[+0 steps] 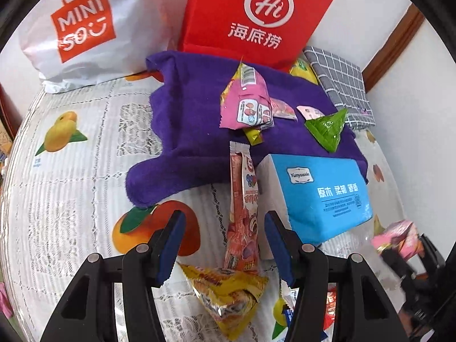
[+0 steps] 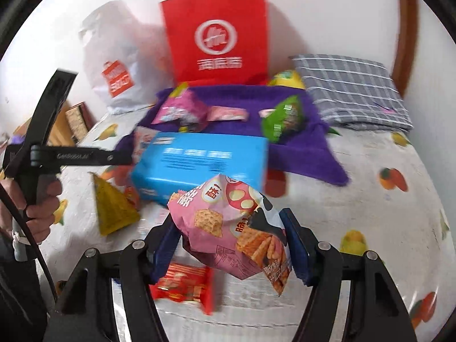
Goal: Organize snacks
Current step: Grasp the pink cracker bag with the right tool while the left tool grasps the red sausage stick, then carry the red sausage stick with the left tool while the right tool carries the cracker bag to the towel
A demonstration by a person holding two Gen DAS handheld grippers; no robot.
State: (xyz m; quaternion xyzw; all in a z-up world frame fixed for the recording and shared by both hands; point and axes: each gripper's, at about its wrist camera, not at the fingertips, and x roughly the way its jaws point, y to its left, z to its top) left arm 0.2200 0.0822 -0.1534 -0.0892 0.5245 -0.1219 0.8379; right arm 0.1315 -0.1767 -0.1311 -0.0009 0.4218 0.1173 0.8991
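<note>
Gripping pink snack bag, right tongs; seemingly lifted off table.

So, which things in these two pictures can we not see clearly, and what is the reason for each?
- Red snack packet, right wrist view: blurred, partly behind the right gripper and its pink cracker bag.
- Blue tissue pack, right wrist view: print smeared by blur.
- Small yellow packet, left wrist view: mostly under the pink pouch.
- Yellow bag, left wrist view: hidden behind the red paper bag.

Red snack pack blurred, part hidden by pink bag; blue box text unreadable.
</note>
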